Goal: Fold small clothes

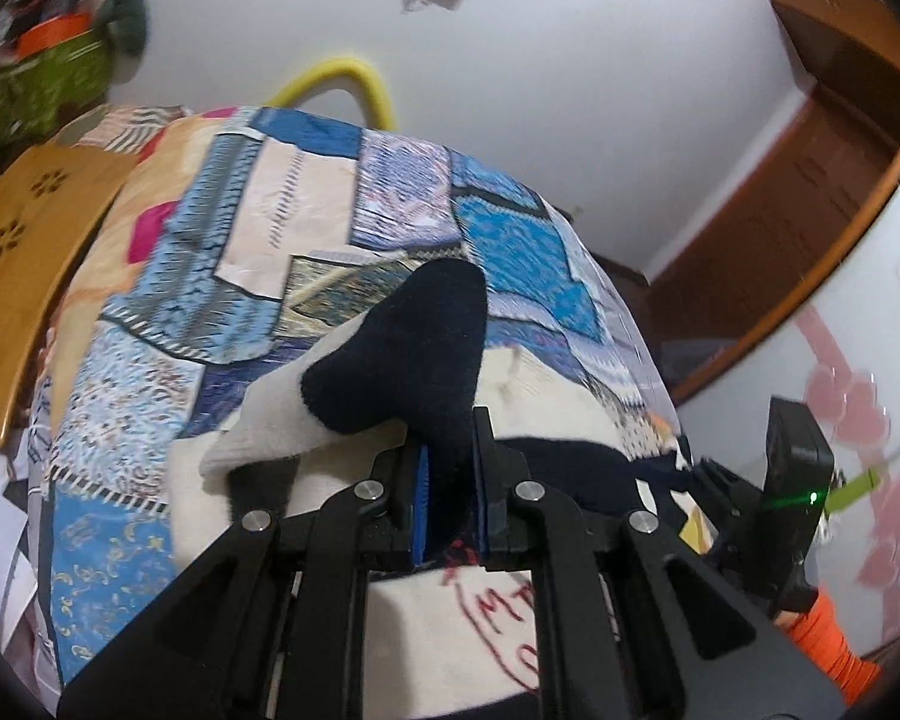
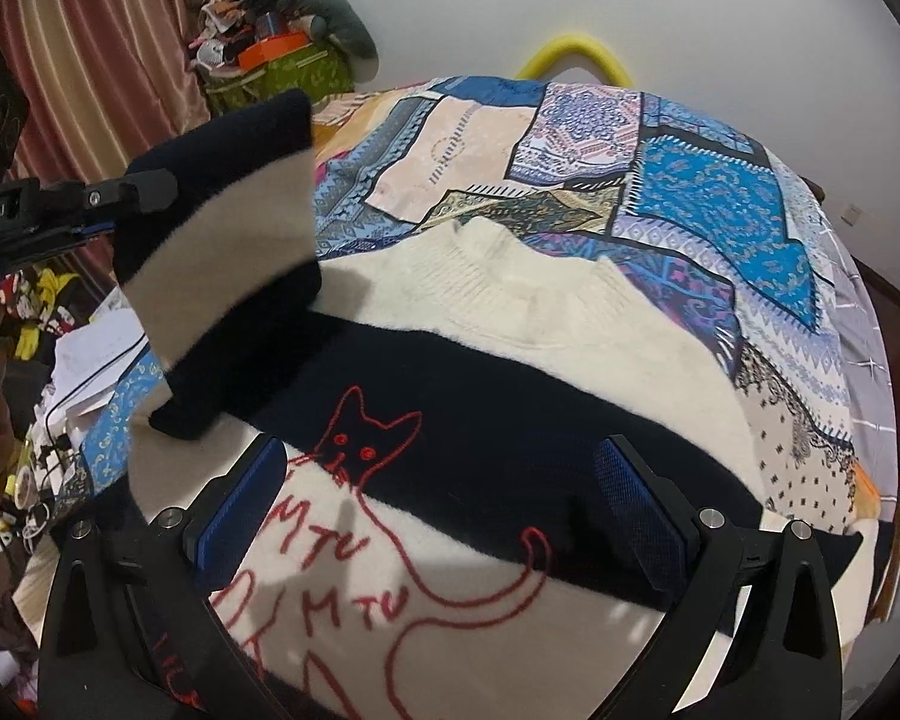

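Note:
A small cream and navy striped sweater (image 2: 510, 360) with a red cat outline lies face up on the patchwork bedspread (image 2: 570, 138). My left gripper (image 1: 450, 480) is shut on its navy-cuffed sleeve (image 1: 414, 348), which is lifted off the bed. From the right wrist view that sleeve (image 2: 228, 240) hangs in the air at the left, held by the left gripper (image 2: 132, 198). My right gripper (image 2: 444, 510) stands open just above the sweater's chest, nothing between its blue pads (image 2: 636, 498). In the left wrist view the right gripper (image 1: 768, 480) shows at the right edge.
A wooden headboard (image 1: 24, 252) borders the bed's left side. A green basket of clutter (image 2: 282, 72) and a striped curtain (image 2: 90, 60) stand at the back left. A yellow foam tube (image 2: 576, 54) arches behind the bed. Papers and cables (image 2: 84, 372) lie beside the bed.

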### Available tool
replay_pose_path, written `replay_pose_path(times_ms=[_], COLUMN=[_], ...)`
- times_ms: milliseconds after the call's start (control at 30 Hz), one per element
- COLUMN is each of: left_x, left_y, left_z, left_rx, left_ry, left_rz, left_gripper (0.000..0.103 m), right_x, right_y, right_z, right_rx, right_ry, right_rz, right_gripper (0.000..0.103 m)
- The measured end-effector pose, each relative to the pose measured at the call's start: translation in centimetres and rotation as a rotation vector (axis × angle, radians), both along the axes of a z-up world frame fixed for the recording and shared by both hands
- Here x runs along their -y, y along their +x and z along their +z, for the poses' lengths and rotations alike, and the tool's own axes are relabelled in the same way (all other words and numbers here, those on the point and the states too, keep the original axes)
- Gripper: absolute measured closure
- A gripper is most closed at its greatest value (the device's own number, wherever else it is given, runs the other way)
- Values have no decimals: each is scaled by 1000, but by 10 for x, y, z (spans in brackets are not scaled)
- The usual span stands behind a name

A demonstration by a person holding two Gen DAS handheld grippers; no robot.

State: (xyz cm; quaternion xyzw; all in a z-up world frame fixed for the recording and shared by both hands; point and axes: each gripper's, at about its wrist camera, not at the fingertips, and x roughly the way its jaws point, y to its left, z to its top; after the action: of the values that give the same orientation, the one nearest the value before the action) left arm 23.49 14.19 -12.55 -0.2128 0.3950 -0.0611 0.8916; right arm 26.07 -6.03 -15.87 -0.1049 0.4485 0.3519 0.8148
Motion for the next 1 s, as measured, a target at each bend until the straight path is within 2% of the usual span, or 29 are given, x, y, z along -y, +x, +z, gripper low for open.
replay_pose_path(times_ms=[167, 467, 733, 833, 900, 1000], left_x=[34, 70, 92, 93, 87, 76], left_y=[7, 17, 19, 17, 12, 2], left_z=[-3, -28, -45, -44, -39, -27], left_rx=[-44, -142, -221, -235, -228, -191], left_ry=[46, 67, 152, 169, 162, 175], left_rz=[-62, -123, -157, -168, -162, -133], left_gripper=[92, 92, 90, 81, 64, 52], right_x=[14, 34, 41, 41, 40, 34], right_y=[0, 1, 2, 1, 0, -1], right_z=[1, 0, -2, 0, 2, 7], right_rx=[-2, -13, -25, -26, -25, -17], right_ry=[25, 50, 51, 55, 53, 53], right_rz=[-22, -46, -56, -58, -53, -41], right_gripper=[1, 1, 1, 1, 1, 1])
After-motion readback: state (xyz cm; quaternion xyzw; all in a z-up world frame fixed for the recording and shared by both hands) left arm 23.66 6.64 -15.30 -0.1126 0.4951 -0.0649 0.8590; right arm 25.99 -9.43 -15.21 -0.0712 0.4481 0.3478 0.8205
